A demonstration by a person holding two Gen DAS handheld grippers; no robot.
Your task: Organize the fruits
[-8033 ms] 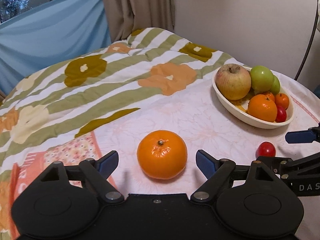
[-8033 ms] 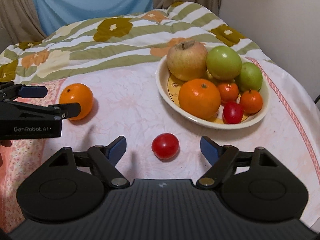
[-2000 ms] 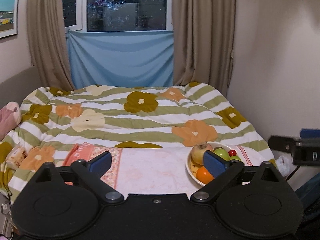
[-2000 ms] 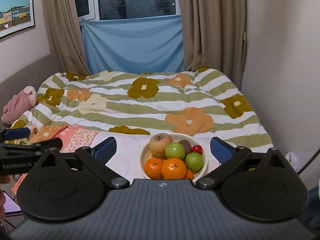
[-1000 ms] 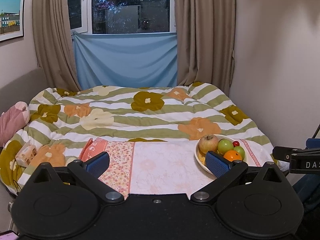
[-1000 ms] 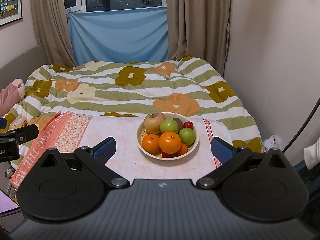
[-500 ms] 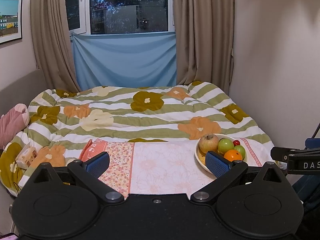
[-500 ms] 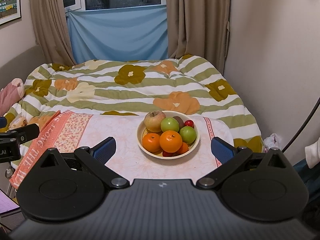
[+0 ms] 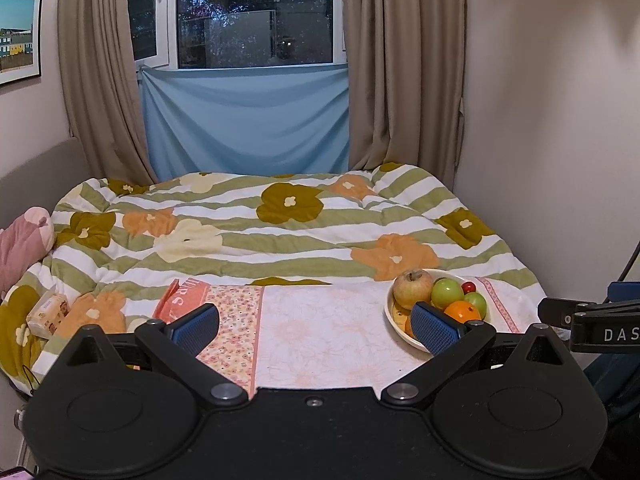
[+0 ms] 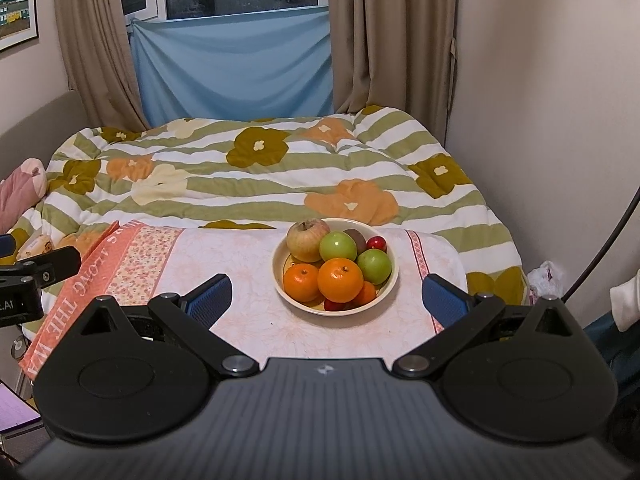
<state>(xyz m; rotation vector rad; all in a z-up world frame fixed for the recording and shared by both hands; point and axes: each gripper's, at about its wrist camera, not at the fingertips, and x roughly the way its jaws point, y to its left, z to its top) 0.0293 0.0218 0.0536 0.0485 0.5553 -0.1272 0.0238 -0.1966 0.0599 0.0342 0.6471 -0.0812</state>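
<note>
The left gripper (image 9: 315,327) and right gripper (image 10: 326,295) both stand wide open, blue-padded jaws empty, held well back from the pale floral tablecloth (image 10: 248,280). On that cloth sits a cream ceramic bowl (image 10: 280,280) holding a yellowish apple (image 10: 306,239), two green apples, oranges (image 10: 340,280) and small red fruits.

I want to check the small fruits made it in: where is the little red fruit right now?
In the right wrist view, one little red fruit sits at the bowl's far right rim, beside the brown kiwi and behind the green apples.
</note>
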